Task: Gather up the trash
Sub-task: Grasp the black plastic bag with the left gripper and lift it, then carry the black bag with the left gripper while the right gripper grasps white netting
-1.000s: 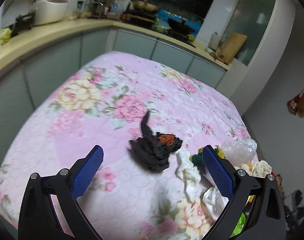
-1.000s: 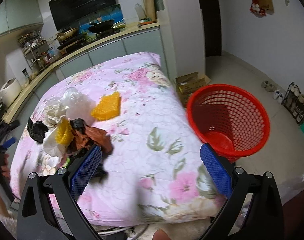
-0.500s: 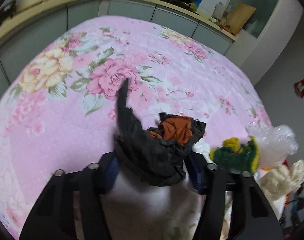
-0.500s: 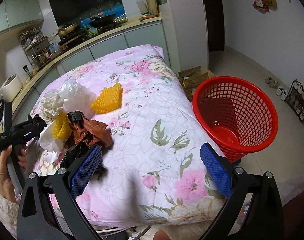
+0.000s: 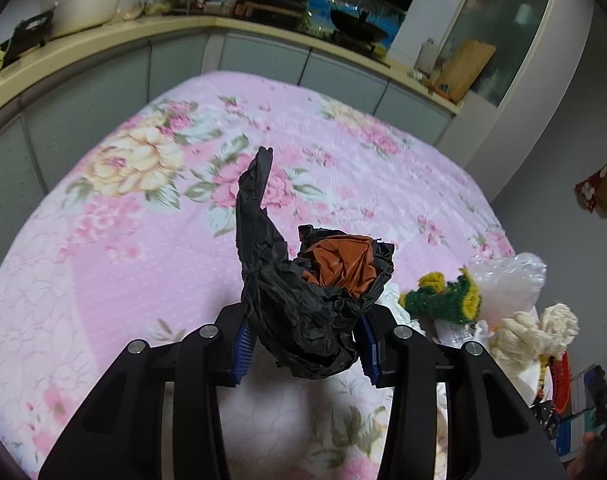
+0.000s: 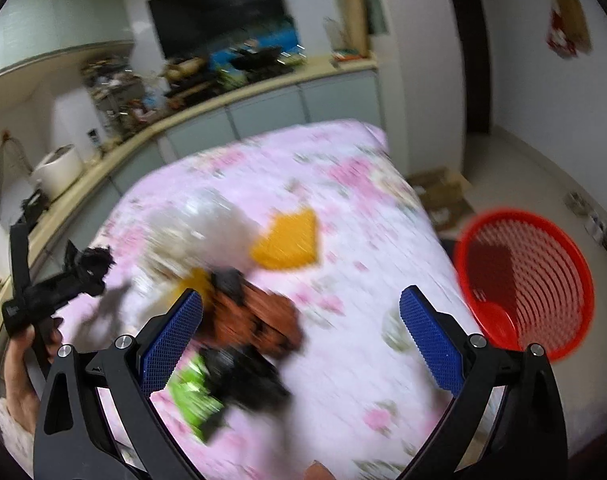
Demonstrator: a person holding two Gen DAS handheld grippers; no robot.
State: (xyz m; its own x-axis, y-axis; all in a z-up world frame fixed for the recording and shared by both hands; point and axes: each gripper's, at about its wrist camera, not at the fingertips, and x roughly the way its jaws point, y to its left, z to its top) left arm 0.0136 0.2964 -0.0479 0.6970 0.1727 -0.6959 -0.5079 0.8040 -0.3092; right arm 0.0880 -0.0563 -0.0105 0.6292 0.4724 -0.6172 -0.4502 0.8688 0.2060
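My left gripper point(image 5: 305, 340) is shut on a crumpled black plastic bag point(image 5: 299, 308) with orange-brown wrapping inside, lifted above the pink floral table cover point(image 5: 143, 240). The right wrist view is blurred; it shows that gripper and bag at the left point(image 6: 88, 265). My right gripper point(image 6: 301, 336) is open and empty above a trash pile: a brown wrapper point(image 6: 259, 320), black scraps point(image 6: 239, 376), a green piece point(image 6: 193, 396) and an orange sponge point(image 6: 289, 242). A red mesh basket point(image 6: 543, 280) stands on the floor at the right.
A green-and-yellow scrubber point(image 5: 443, 296), a clear bubble-wrap bag point(image 5: 511, 284) and a cream woolly piece point(image 5: 543, 328) lie at the table's right. A kitchen counter point(image 5: 103, 36) runs behind the table. Cardboard boxes point(image 6: 443, 196) sit on the floor by the basket.
My left gripper closed on the black bag and lifted it off the cover. My right gripper moved forward over the trash pile, still open.
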